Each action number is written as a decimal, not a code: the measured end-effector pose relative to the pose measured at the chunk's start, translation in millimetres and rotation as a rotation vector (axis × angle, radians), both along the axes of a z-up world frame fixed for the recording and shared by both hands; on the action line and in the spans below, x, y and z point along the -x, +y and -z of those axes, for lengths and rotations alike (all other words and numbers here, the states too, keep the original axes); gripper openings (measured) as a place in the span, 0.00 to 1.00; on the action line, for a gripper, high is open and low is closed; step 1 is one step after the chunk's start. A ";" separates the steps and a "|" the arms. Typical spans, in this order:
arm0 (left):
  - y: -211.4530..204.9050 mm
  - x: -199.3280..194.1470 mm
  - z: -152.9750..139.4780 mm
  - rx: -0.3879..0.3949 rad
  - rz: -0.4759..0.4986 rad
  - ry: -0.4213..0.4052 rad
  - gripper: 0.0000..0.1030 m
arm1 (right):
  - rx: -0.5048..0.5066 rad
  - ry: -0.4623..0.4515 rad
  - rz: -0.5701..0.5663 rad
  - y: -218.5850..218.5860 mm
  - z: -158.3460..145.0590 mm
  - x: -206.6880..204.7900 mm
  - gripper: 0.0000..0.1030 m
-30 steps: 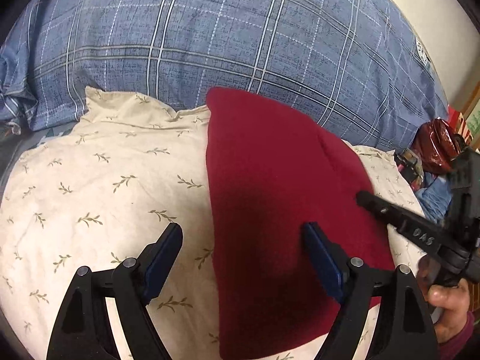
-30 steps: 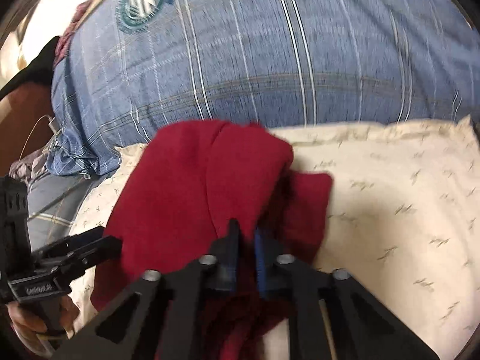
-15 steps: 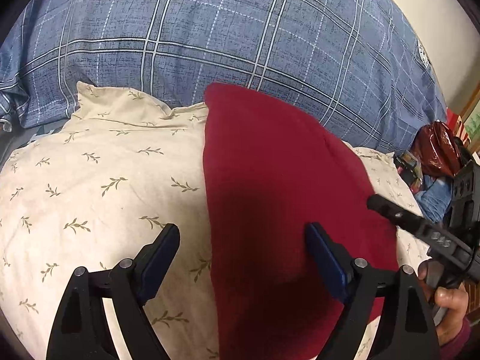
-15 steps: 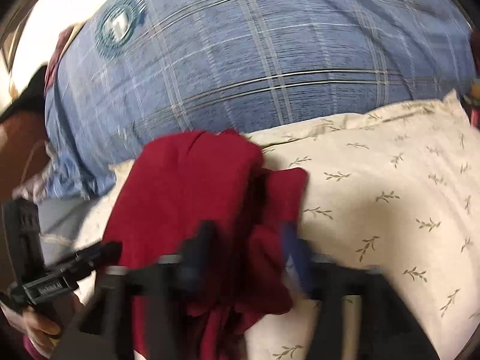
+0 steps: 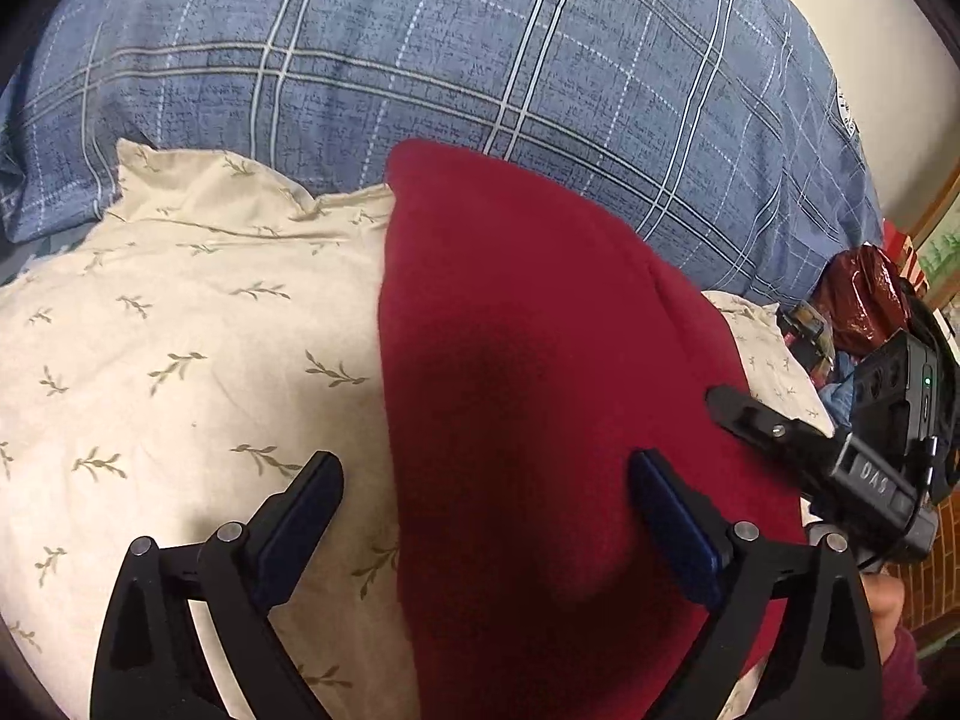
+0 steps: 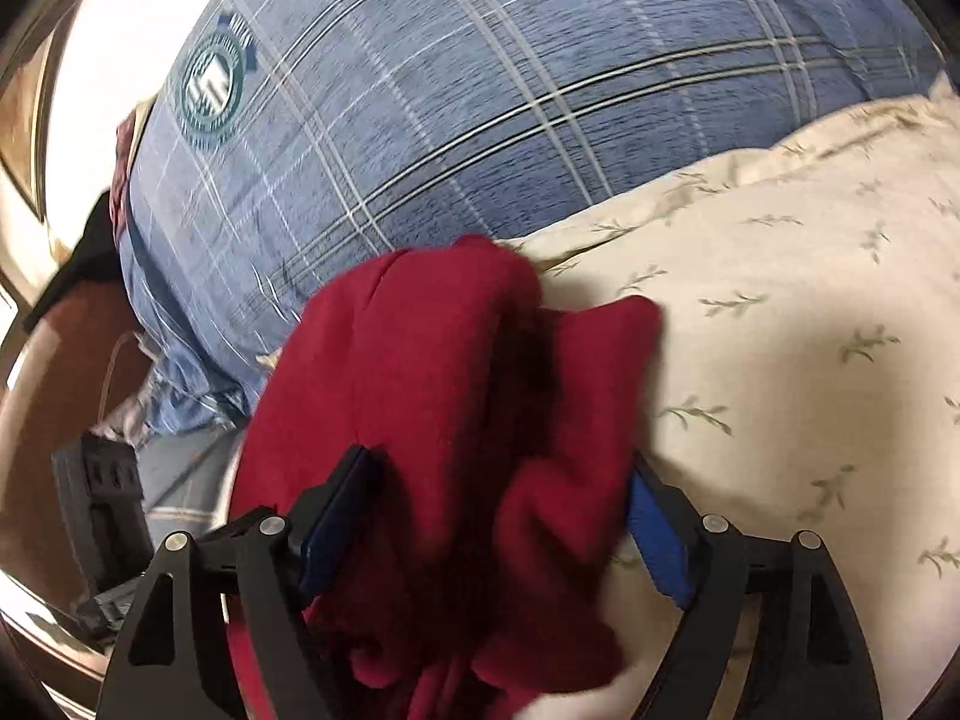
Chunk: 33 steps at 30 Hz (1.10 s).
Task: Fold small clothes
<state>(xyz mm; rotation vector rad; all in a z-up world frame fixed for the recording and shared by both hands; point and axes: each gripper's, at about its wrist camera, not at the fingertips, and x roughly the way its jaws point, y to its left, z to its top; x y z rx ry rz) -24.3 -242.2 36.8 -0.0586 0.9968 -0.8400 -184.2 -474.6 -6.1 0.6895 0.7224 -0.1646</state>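
Your right tool, clamped a second ago, now gapes over the red garment; left tool stays apart.

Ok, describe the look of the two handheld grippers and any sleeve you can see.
Both grippers share one build: the left gripper and right gripper have black angular linkage arms with silver pivot screws, ending in flat fingers lined with blue pads. Seen from the left camera, the right one's body bears white lettering, a small green light and a black cable. A maroon sleeve shows at the right hand.
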 end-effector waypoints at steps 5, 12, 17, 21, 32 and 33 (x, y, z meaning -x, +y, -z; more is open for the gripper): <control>-8.9 5.0 -3.6 0.011 0.048 -0.014 0.70 | 0.044 0.012 -0.054 15.1 -6.6 -10.7 0.47; 8.0 18.7 -27.4 0.018 0.062 -0.035 0.47 | 0.068 -0.006 -0.067 32.6 -36.7 2.8 0.35; 51.0 50.6 -48.8 -0.002 0.055 -0.071 0.46 | 0.002 -0.008 -0.114 59.3 -47.6 16.3 0.35; 89.2 75.2 -51.6 -0.024 0.021 -0.069 0.47 | -0.029 0.002 -0.174 92.1 -45.6 29.4 0.35; 129.3 117.5 -33.0 -0.061 -0.075 -0.031 0.56 | 0.097 0.111 -0.138 121.9 -43.0 64.5 0.48; 131.7 119.9 -36.4 -0.058 -0.088 -0.033 0.56 | 0.118 0.098 -0.132 123.1 -51.8 70.3 0.48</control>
